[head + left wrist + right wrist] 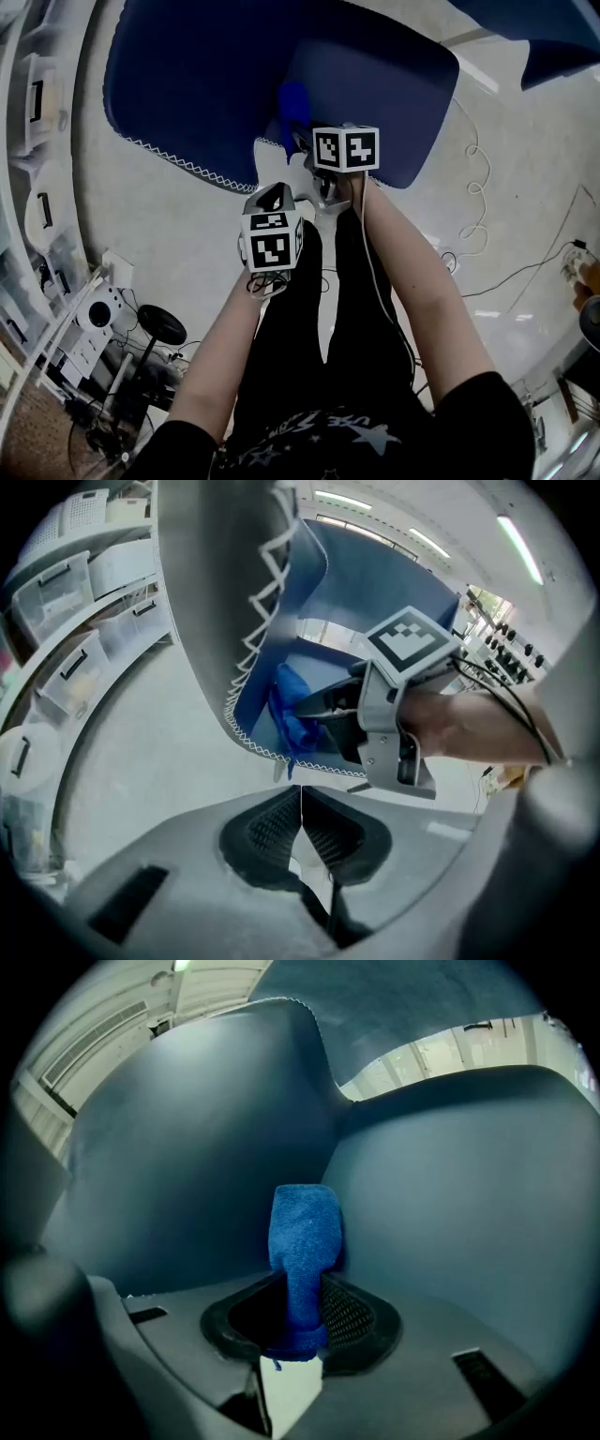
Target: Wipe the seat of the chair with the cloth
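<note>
Cloth (305,1241) pinched in right gripper (298,1321), long axis running straight out from jaws, free end twd blue chair (469,1194); left gripper (300,822) clenched empty, just beside.

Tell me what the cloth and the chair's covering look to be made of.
The cloth: blue, probably microfibre or terry; fuzzy, matte nap shows. The chair's covering: dark blue, smooth and matte, perhaps fabric or vinyl; white zigzag stitching along its edge.
</note>
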